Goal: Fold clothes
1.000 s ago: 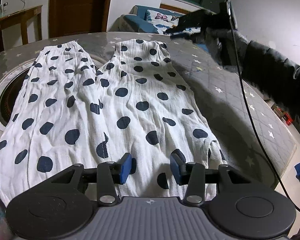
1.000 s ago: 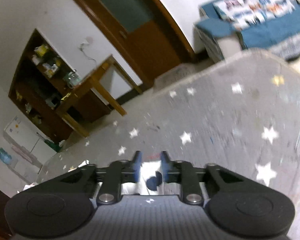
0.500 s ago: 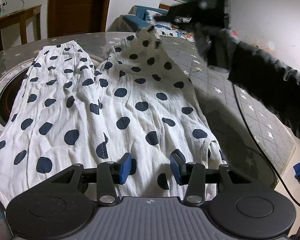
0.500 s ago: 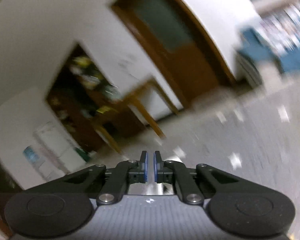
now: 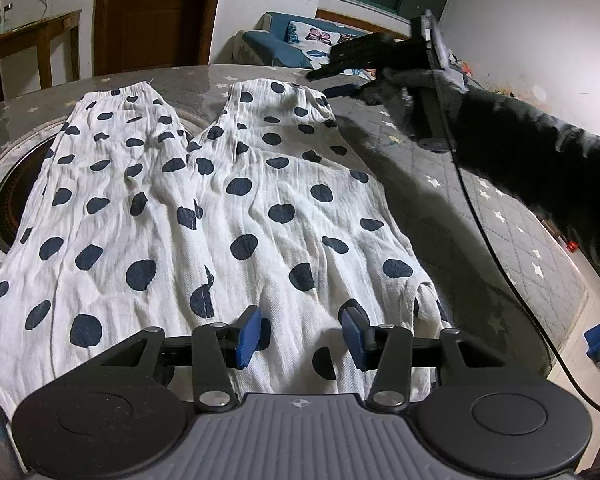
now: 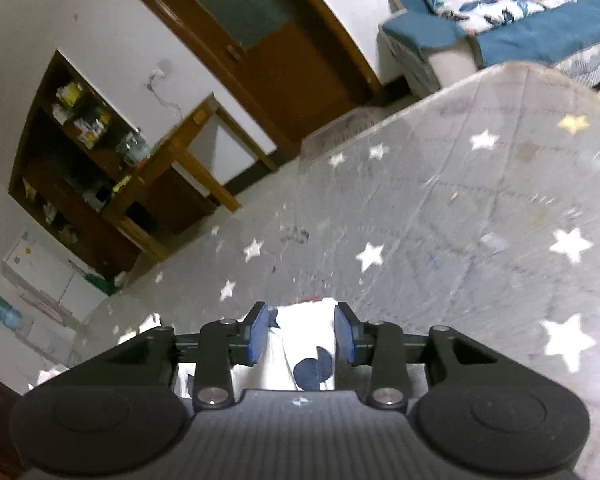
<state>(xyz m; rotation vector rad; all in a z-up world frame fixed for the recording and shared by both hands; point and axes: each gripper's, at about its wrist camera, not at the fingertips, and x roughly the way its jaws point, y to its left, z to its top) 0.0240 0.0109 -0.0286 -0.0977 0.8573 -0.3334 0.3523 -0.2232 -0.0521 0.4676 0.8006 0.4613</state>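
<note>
White trousers with dark blue dots (image 5: 236, 200) lie flat on the grey star-patterned table (image 5: 440, 208), legs pointing away from me. My left gripper (image 5: 300, 334) is open just above the near waist end, holding nothing. In the left wrist view my right gripper (image 5: 336, 80), in a dark-sleeved hand, is at the far cuff of the right leg. The right wrist view shows that gripper (image 6: 302, 334) open, with the cuff cloth (image 6: 312, 352) lying loose between its blue pads on the table (image 6: 440, 220).
A round dark inset (image 5: 12, 192) sits in the table at the left, partly under the left leg. A black cable (image 5: 480, 216) trails over the table's right side. A blue sofa (image 5: 272, 46) and wooden furniture (image 6: 188, 160) stand beyond the far edge.
Half a second ago my right gripper was shut on the far cuff and had lifted it. Now it is open and the cuff lies flat again. My left gripper has not moved.
</note>
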